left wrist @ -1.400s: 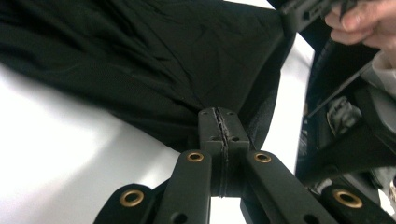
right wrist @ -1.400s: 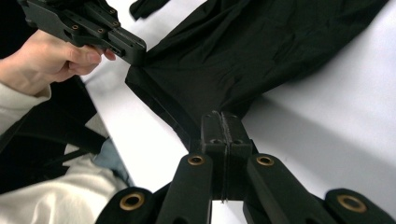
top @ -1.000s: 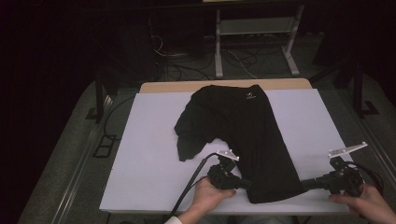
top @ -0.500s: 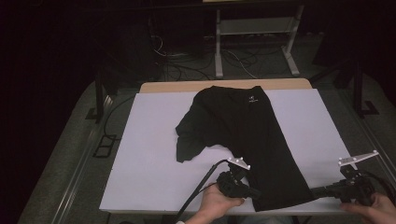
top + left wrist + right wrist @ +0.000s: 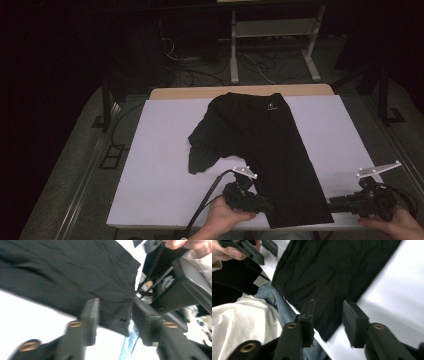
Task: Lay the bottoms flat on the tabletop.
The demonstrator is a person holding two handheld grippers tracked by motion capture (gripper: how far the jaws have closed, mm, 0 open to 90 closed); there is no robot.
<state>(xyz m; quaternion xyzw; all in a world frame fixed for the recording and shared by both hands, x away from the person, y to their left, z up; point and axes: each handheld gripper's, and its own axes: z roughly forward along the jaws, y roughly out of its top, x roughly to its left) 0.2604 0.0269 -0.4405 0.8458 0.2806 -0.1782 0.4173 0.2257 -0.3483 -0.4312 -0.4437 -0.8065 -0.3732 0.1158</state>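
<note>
Left gripper view's motion-blurred; you can't tell if the black shirt [image 5: 75, 272] hem touches the pads. Your hands are cut off by the high view's bottom edge.

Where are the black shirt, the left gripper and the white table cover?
black shirt [image 5: 270, 150], high view, middle of the cloth.
left gripper [image 5: 267, 205], high view, between its fingertips at the shirt's hem.
white table cover [image 5: 155, 160], high view, bare part at left.

**Dim room, bright tabletop, blurred gripper views**

High view was dark around the edges; only the white table [image 5: 160, 165] caught light. The black shirt [image 5: 270, 150] showed little fold detail. Both gripper views were motion-blurred, with white areas blown out.
</note>
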